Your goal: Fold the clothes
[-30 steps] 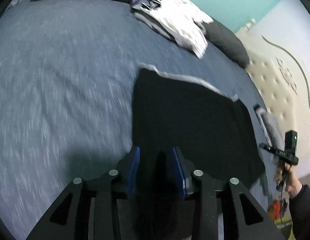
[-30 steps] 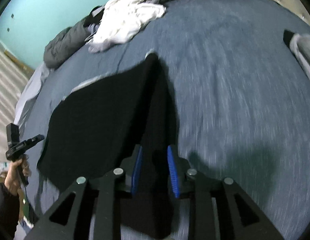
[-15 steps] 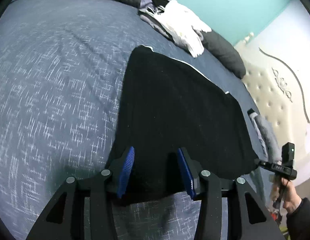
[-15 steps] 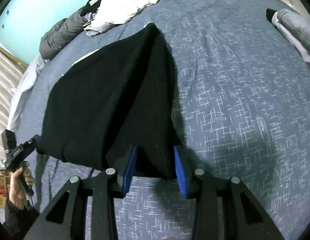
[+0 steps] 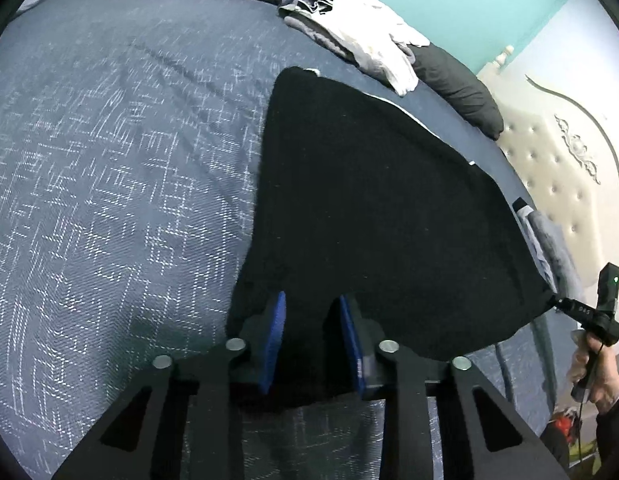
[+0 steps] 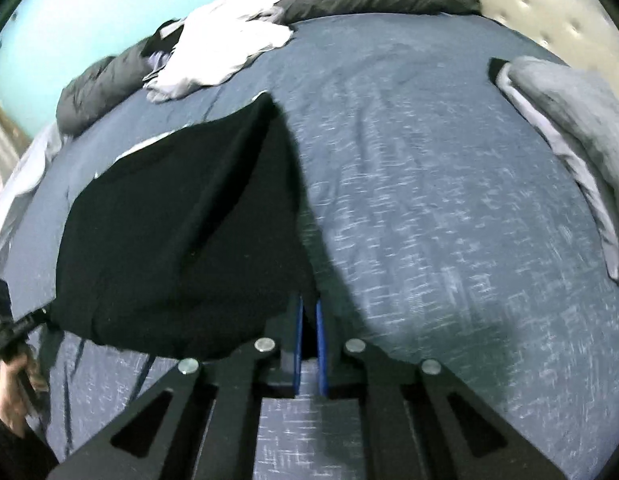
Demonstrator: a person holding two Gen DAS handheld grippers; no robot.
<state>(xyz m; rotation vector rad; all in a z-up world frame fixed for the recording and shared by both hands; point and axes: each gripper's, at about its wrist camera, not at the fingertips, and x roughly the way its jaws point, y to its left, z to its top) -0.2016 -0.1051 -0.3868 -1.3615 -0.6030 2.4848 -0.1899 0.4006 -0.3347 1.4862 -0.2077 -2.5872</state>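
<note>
On a blue-quilted bed (image 5: 121, 152), I am spreading a black garment (image 5: 373, 208): right gripper (image 6: 308, 322) jaws pinching its near corner, left gripper (image 5: 311, 332) jaws gaping around its hem. Folding appears barely begun.

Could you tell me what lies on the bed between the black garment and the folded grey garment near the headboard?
Only bare blue bedspread separates the black garment from the folded grey garment, as the right wrist view shows.

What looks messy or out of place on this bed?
A crumpled heap of white and grey clothes lies unfolded at the far edge, against the dark pillows. The black garment lies spread, though its near edge looks lifted.
</note>
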